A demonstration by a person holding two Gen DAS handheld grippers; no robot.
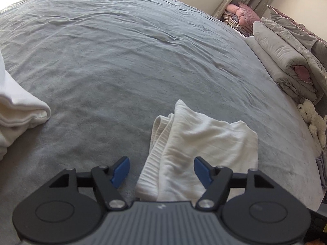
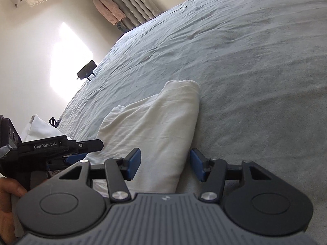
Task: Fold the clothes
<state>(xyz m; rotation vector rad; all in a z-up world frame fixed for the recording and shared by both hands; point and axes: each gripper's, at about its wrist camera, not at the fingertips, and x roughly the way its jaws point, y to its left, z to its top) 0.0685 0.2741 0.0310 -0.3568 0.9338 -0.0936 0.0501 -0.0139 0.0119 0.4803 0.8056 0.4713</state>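
- The bed (image 1: 126,57) fills most of both views: a wide grey sheet with a soft, brushed nap, creased into long shallow wrinkles.
- Folded quilts (image 1: 286,47) are piled at the bed's far right edge, thick padded rolls in grey-beige with a strip of pink lining showing at one fold.
- Grey curtains (image 2: 130,2) with small pale stars hang in straight pleats by the window, and a pink quilted cloth (image 2: 108,8) dangles in front of them.
- A white garment (image 1: 196,147) lies on the sheet near the bed's close edge, folded into a narrow, layered bundle; the knit is thin and finely ribbed, with a thicker ribbed band along its left side.
- More white cloth (image 1: 18,110) sits well apart at the left, smooth and plush, with rounded folded edges.
- The left gripper (image 1: 161,171) hangs over the garment's near end, its black arms spread and its blue pads clear of the fabric on both sides, pressing on nothing.
- The right gripper (image 2: 165,167) likewise straddles the bundle's end with its jaws apart; the left pad is just beside the cloth, the right pad over bare sheet.
- A small cream teddy bear (image 1: 312,120) lies by the quilts, fluffy and limp.
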